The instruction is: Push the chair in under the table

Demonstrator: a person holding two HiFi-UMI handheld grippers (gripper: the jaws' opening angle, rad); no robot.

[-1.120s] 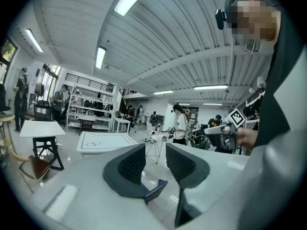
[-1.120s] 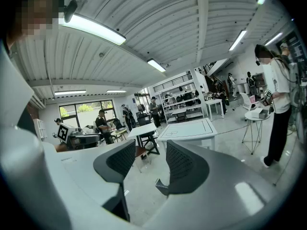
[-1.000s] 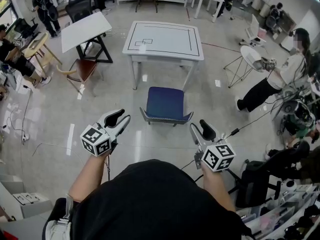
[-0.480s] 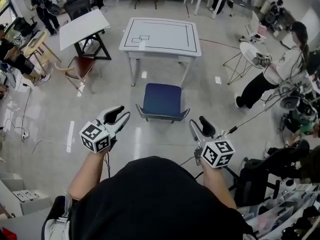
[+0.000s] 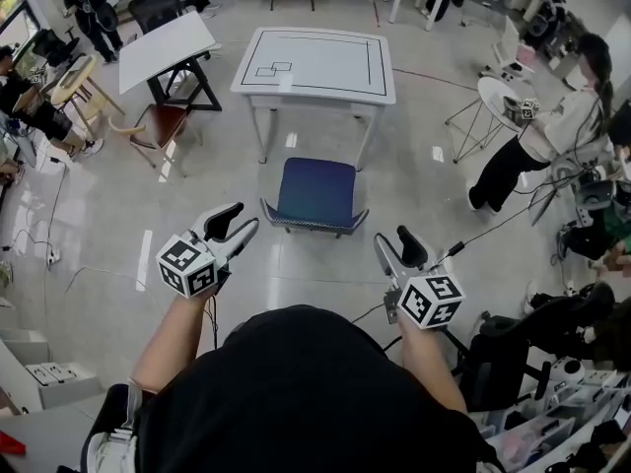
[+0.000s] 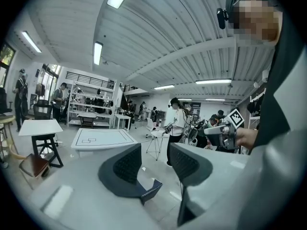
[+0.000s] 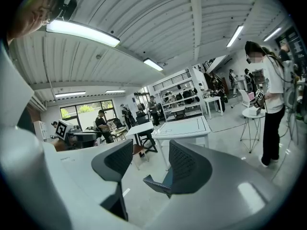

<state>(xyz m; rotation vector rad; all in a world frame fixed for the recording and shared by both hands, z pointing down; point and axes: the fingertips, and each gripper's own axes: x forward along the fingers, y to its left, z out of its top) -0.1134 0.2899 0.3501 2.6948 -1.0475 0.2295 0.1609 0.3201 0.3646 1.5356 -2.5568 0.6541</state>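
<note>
The blue-seated chair (image 5: 315, 191) stands on the floor just short of the white table (image 5: 317, 65), its dark curved backrest (image 5: 314, 221) toward me. My left gripper (image 5: 240, 224) hovers just left of the backrest, apart from it, and its jaws are opening with nothing between them. My right gripper (image 5: 396, 243) is to the backrest's right, also apart, jaws opening and empty. In the left gripper view the chair's back corner (image 6: 149, 190) shows beyond the gap of the left gripper (image 6: 154, 166), with the table (image 6: 101, 138) further off. In the right gripper view the chair (image 7: 161, 181) lies past the right gripper (image 7: 149, 166).
A slanted white table (image 5: 168, 47) and a brown chair (image 5: 164, 126) stand at the left. A person (image 5: 547, 141) stands at the right by a small round table (image 5: 499, 100). A cable (image 5: 493, 227) runs over the floor; a black chair (image 5: 503, 355) is at lower right.
Both grippers have come nearer to the chair's backrest, and the chair and table now sit closer in view. The jaws of both stand a little wider apart.
</note>
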